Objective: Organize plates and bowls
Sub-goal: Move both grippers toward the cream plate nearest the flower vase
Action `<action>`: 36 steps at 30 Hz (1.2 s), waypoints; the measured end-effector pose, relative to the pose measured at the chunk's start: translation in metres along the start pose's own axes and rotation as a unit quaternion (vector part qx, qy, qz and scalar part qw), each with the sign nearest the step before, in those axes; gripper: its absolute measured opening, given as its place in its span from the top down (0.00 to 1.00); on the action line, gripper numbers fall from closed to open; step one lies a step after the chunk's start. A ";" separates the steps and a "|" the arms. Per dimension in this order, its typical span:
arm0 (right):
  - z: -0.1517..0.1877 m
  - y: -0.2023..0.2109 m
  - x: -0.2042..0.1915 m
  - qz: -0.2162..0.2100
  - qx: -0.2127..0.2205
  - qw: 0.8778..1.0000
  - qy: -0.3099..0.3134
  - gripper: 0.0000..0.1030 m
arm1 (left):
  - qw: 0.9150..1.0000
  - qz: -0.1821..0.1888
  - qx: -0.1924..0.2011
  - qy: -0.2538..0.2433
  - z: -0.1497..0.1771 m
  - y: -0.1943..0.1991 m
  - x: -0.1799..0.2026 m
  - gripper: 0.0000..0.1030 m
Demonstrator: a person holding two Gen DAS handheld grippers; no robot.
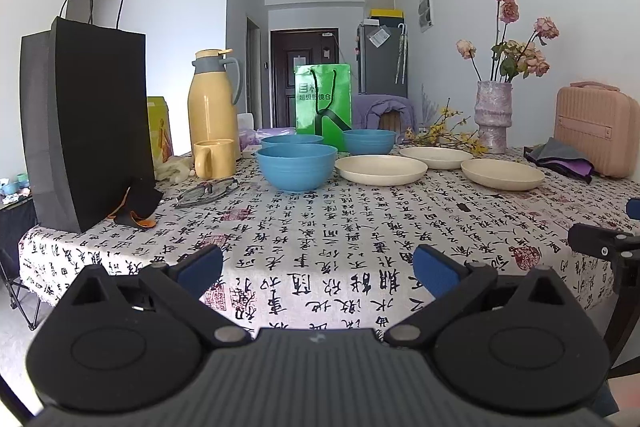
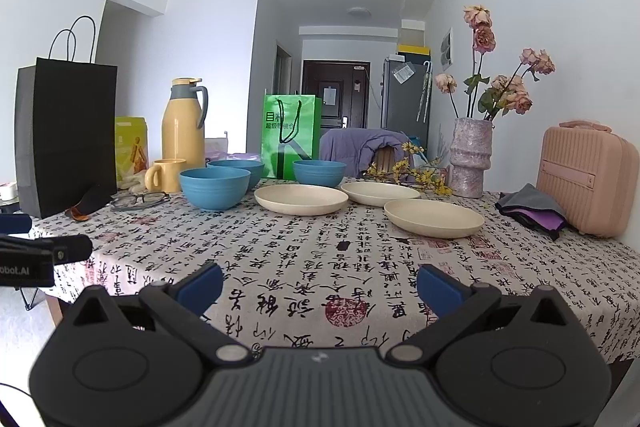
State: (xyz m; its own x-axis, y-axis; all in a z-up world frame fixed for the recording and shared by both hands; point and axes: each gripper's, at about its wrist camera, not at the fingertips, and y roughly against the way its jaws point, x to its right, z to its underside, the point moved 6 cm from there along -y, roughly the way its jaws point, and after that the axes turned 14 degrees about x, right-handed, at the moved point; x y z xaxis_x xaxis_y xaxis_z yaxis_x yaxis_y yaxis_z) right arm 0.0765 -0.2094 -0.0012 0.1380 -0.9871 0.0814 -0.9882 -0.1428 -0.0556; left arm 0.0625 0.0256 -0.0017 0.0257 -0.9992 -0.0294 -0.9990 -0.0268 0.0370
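Note:
Three blue bowls stand at the table's far middle: a near one (image 1: 296, 166) (image 2: 215, 188), one behind it (image 1: 291, 140) (image 2: 236, 167), and one further right (image 1: 369, 141) (image 2: 319, 172). Three cream plates lie to their right: left (image 1: 381, 169) (image 2: 301, 199), back (image 1: 436, 157) (image 2: 380, 193), right (image 1: 502, 174) (image 2: 434, 217). My left gripper (image 1: 318, 269) is open and empty over the table's near edge. My right gripper (image 2: 319, 285) is open and empty, also near the front edge. All dishes are far ahead of both grippers.
A black paper bag (image 1: 86, 131), glasses (image 1: 206, 191), yellow mug (image 1: 214, 159) and yellow thermos (image 1: 214, 103) stand left. A green bag (image 1: 323, 103) is behind the bowls. A vase of flowers (image 1: 493, 117), folded cloth (image 2: 532, 209) and pink case (image 2: 586, 179) stand right.

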 end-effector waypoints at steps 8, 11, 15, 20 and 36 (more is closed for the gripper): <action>0.006 -0.006 0.005 -0.001 -0.005 1.000 -0.012 0.00 | 1.000 -0.002 -0.012 -0.002 0.003 -0.013 0.002 0.00; 0.003 -0.010 0.011 0.000 0.008 1.000 -0.019 0.00 | 1.000 -0.006 -0.021 -0.003 0.003 -0.023 0.003 0.00; -0.001 -0.024 0.019 -0.005 0.025 1.000 -0.015 0.00 | 1.000 -0.009 -0.021 -0.016 -0.001 -0.044 0.003 0.00; -0.009 -0.056 0.038 0.017 0.036 0.999 -0.015 0.00 | 0.999 -0.016 -0.022 -0.020 -0.010 -0.084 0.002 0.00; -0.018 -0.220 0.110 0.004 0.004 0.998 -0.064 0.00 | 0.996 -0.026 -0.062 0.058 -0.027 -0.254 0.024 0.00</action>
State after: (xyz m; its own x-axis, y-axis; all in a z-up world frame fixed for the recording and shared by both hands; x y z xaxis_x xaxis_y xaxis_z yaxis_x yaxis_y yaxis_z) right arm 0.3081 -0.2851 0.0375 0.1389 -0.9892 -0.0466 -0.9887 -0.1358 -0.0637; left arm 0.3182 0.0072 0.0155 0.0888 -0.9928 0.0805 -0.9841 -0.0749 0.1612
